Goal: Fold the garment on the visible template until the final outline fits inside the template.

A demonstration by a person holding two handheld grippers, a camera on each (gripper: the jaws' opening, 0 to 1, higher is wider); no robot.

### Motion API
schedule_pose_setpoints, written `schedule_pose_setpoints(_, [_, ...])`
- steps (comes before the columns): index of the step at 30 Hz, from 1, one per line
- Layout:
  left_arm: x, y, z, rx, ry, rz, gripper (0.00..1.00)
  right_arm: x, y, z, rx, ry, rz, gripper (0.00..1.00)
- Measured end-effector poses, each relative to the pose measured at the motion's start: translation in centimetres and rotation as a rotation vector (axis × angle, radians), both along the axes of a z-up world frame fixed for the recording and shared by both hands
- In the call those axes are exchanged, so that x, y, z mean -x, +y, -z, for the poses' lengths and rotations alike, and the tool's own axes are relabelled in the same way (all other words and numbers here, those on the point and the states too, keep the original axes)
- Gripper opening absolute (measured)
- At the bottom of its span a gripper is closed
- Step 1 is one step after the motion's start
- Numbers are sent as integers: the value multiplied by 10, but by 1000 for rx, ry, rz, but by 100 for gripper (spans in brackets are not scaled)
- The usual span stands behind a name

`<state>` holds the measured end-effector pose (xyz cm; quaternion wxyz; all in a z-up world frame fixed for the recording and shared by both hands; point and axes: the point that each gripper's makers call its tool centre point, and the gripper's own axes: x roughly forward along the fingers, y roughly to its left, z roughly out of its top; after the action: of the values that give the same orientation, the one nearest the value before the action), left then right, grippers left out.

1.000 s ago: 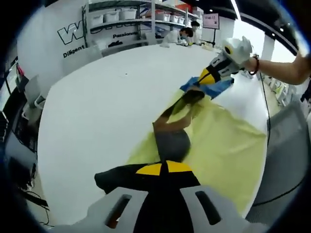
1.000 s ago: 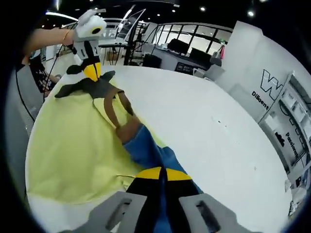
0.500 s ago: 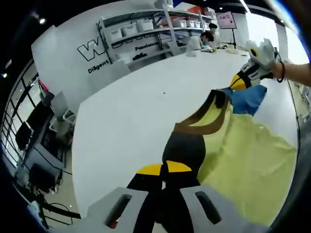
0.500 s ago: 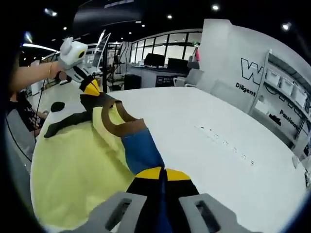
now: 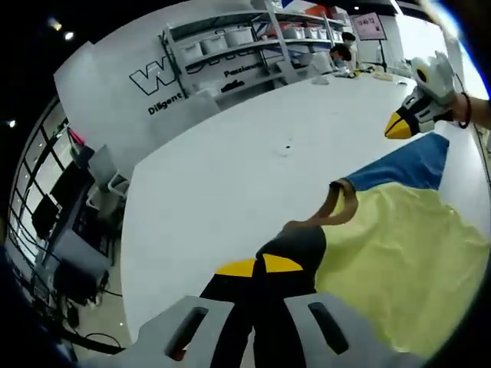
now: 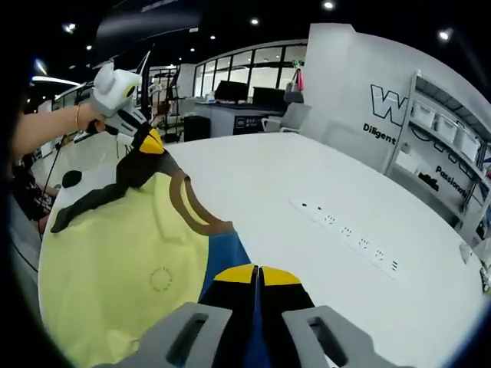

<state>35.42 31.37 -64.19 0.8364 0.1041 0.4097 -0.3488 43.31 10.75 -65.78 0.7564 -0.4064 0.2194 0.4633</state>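
Note:
A yellow shirt (image 5: 399, 253) with a brown collar (image 5: 335, 207) hangs stretched between both grippers over the white table (image 5: 230, 176). My left gripper (image 5: 259, 267) is shut on its dark grey sleeve (image 5: 295, 245). At the far right of the left gripper view, my right gripper (image 5: 400, 126) holds the blue sleeve (image 5: 406, 169). In the right gripper view, my right gripper (image 6: 258, 272) is shut on the blue sleeve (image 6: 226, 257). The left gripper (image 6: 149, 142), in a person's hand (image 6: 84, 115), pinches the dark sleeve (image 6: 134, 172) at upper left. The yellow body (image 6: 130, 245) sags to the left.
A row of sockets (image 6: 345, 230) is set into the table top. Shelves with white bins (image 5: 222, 38) and a lettered wall stand beyond the table's far edge. Office chairs (image 5: 92, 172) sit past its left edge. People (image 5: 341, 54) sit at the far end.
The two grippers have drawn further apart, and the shirt now spreads wider and flatter between them. The collar has opened out. Both cameras have shifted.

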Motion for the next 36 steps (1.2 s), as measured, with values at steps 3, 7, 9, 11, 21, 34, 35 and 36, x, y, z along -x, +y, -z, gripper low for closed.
schedule_pose_setpoints(3, [2,-1,5,-3,17,3,5,1,0,0,6,-1,-7,0])
schedule_pose_setpoints(7, [3,0,11,-21,23,6,5,2,-1,0,3,6,-5,0])
schedule_pose_setpoints(9, [3,0,14,-39,14,22,5,3,-3,-1,-1,8,1,7])
schedule_pose_setpoints(11, [3,0,14,-43,5,26,5,3,-4,-1,-3,10,4,14])
schedule_pose_setpoints(21, [6,1,13,-47,1,35,6,2,-11,-8,-60,37,53,14])
schedule_pose_setpoints(34, [-1,7,-13,-21,-76,-1,6,2,-15,-17,-141,72,110,11])
schedule_pose_setpoints(35, [-2,7,-14,-26,-81,-1,6,1,-15,-18,-145,74,113,11])
schedule_pose_setpoints(36, [-3,8,-15,-31,-87,-2,6,1,-15,-18,-149,76,116,10])
